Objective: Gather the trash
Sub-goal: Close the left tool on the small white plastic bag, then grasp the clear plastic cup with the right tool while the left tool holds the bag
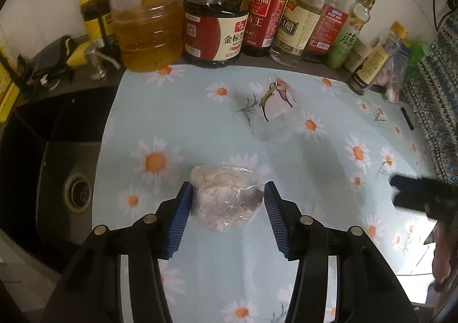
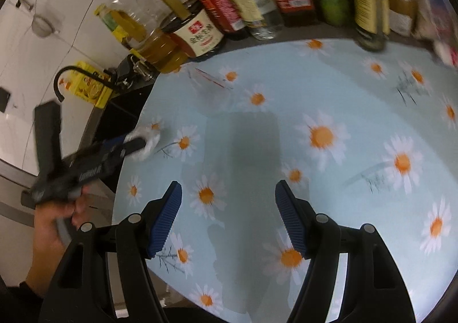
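A crumpled clear plastic bag with whitish scraps inside sits between the blue pads of my left gripper, which is shut on it just above the daisy-print mat. In the right wrist view the left gripper shows blurred at the left, with the white bag at its tip. A clear wrapper with a green twig on it lies further back on the mat. My right gripper hangs open over the mat with nothing between its fingers; it appears as a dark blur at the right.
A row of oil, soy sauce and vinegar bottles lines the back of the counter. A dark sink with a curved black faucet lies left of the mat. Patterned cloth borders the right. A person's hand grips the left tool.
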`<state>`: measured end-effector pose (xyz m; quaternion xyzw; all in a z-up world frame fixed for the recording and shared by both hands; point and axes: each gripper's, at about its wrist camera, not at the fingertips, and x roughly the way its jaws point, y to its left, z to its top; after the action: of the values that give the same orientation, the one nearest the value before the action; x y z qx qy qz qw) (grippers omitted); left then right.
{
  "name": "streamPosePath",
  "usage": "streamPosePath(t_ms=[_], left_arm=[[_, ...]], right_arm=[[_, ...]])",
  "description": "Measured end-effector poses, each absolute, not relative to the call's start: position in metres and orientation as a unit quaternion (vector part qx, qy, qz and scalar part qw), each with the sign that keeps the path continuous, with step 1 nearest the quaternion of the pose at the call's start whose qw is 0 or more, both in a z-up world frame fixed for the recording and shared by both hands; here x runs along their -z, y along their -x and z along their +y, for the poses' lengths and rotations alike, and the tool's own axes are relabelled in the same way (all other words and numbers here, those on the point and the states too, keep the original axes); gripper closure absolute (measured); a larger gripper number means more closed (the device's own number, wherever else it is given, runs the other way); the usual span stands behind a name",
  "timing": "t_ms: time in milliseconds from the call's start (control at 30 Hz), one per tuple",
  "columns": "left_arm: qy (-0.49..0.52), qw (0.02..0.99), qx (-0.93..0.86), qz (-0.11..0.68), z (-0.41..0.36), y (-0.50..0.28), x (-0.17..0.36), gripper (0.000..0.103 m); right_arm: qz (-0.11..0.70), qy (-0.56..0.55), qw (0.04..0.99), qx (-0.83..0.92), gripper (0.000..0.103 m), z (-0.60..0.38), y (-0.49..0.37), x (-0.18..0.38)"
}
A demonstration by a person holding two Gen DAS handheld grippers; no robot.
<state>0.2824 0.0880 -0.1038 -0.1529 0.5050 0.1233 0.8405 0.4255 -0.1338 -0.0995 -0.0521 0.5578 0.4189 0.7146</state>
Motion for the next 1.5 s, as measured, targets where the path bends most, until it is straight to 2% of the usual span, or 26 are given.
streamPosePath(t_ms=[133, 533, 967, 1033, 1300, 1500], left_arm=[[0.168, 0.845, -0.133, 0.490, 0.078, -0.257, 0.093, 0.054], [0.220, 0.840, -0.181, 0.461, 0.075, -0.202, 0.079, 0.054], [0.260, 0.820, -0.231, 0.455, 0.076, -0.164, 0.084, 0.054], [0.261, 0.820, -0.233, 0.453, 0.074, -0.162, 0.084, 0.054], [0.259, 0.816, -0.234, 0.460, 0.072, -0.160, 0.085, 0.054], [0.256, 0.819, -0.228, 0.461, 0.072, -0.162, 0.084, 0.054]], right_arm=[[0.540, 0.070, 0.722, -0.427, 0.024, -0.107, -0.432, 0.092], [0.537, 0.135, 0.705, -0.443, 0.024, -0.022, -0.463, 0.107], [0.554, 0.197, 0.689, -0.423, 0.024, 0.033, -0.484, 0.148], [0.560, 0.198, 0.685, -0.421, 0.031, 0.035, -0.487, 0.153], [0.570, 0.213, 0.681, -0.407, 0.048, 0.041, -0.493, 0.164], [0.571, 0.205, 0.680, -0.412, 0.050, 0.035, -0.490, 0.161]])
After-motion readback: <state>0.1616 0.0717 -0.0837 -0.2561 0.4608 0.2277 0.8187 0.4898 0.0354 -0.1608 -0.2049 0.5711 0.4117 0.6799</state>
